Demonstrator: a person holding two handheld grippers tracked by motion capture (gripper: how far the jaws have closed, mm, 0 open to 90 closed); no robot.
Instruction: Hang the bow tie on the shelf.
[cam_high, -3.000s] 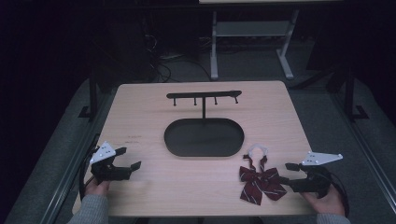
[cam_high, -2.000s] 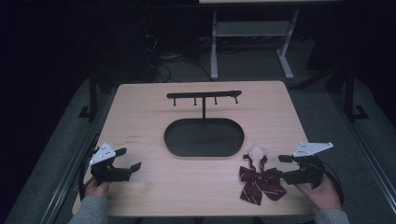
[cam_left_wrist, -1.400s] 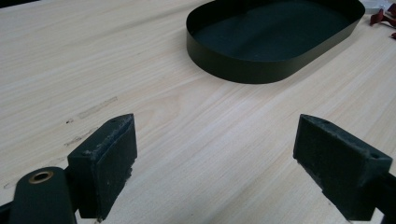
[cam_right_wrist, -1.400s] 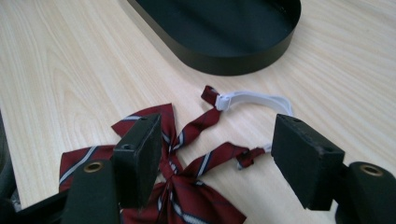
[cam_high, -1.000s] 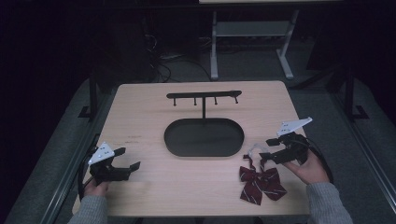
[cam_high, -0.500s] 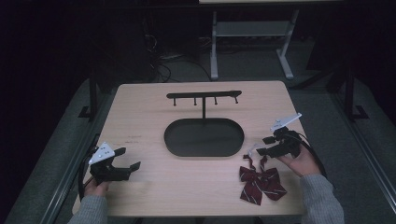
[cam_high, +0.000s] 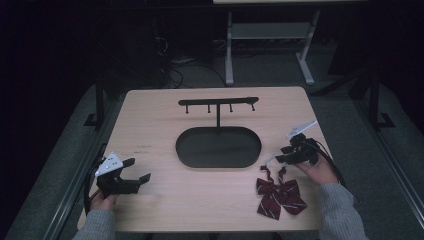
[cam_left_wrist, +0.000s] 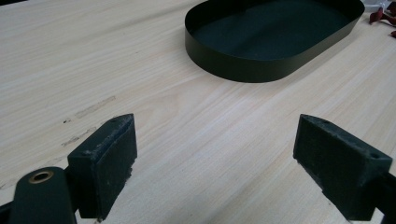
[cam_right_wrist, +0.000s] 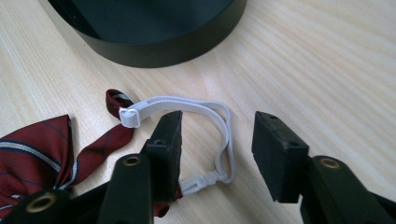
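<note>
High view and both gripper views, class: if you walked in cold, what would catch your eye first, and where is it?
The dark red striped bow tie lies at the table's near right, its white elastic strap looping between the right gripper's jaws, which have just been closing but do not yet pinch it. Mid-table stands a black oval tray with a hook bar on a post. The left gripper rests open at the near left.

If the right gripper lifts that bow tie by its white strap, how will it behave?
The bow tie is flat cloth, so it will probably hang limp and feel light. The strap is a thin loop between the open jaws of the right gripper; it may slip or bunch when pinched.
</note>
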